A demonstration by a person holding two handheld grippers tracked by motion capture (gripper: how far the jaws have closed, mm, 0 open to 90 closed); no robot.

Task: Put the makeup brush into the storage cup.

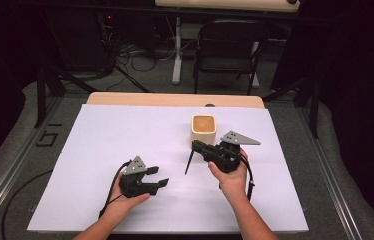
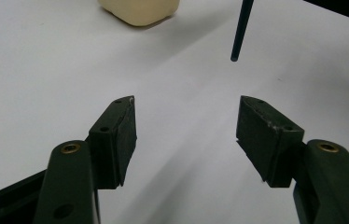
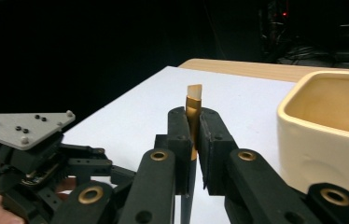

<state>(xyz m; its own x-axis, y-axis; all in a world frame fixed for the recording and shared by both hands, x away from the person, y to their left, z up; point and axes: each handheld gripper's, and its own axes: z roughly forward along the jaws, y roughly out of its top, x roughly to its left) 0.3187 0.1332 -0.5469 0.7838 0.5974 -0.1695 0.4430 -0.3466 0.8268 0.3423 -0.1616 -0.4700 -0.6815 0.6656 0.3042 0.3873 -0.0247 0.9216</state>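
Observation:
My right gripper is shut on a thin pen, just in front of the cream square cup. The pen's black shaft slants down and left to the white sheet. In the right gripper view the jaws pinch the pen below its gold, slant-cut top, with the cup close on the right. My left gripper rests low on the sheet to the left, open and empty. In its own view the jaws stand wide apart, facing the pen's lower end and the cup.
A white sheet covers the wooden table. A black folding chair and cables stand on the floor beyond the far edge. The left gripper's grey plate shows at the left of the right gripper view.

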